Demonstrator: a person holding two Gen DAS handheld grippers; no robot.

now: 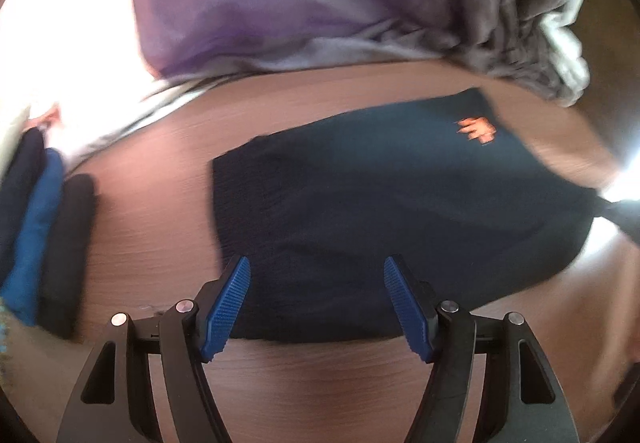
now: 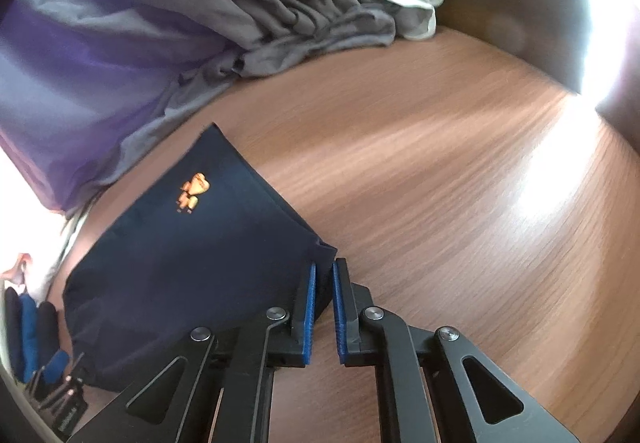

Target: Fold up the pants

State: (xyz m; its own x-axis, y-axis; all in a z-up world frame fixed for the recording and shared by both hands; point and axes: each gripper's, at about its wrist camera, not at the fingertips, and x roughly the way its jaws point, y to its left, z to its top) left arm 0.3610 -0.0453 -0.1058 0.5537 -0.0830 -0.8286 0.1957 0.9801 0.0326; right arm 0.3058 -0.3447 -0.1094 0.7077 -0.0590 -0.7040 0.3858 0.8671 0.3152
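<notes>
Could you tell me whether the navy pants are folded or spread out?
Folded: the navy pants lie as a compact, layered rectangle on the table.

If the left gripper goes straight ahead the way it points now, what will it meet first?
Most likely the dark navy pants lying flat on the wooden table; the open left gripper points down at them. Depth is unclear.

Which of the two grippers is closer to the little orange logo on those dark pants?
Right, by a little. The right gripper is shut on the corner of the dark pants just below the orange logo. The left gripper hangs open over the opposite edge.
</notes>
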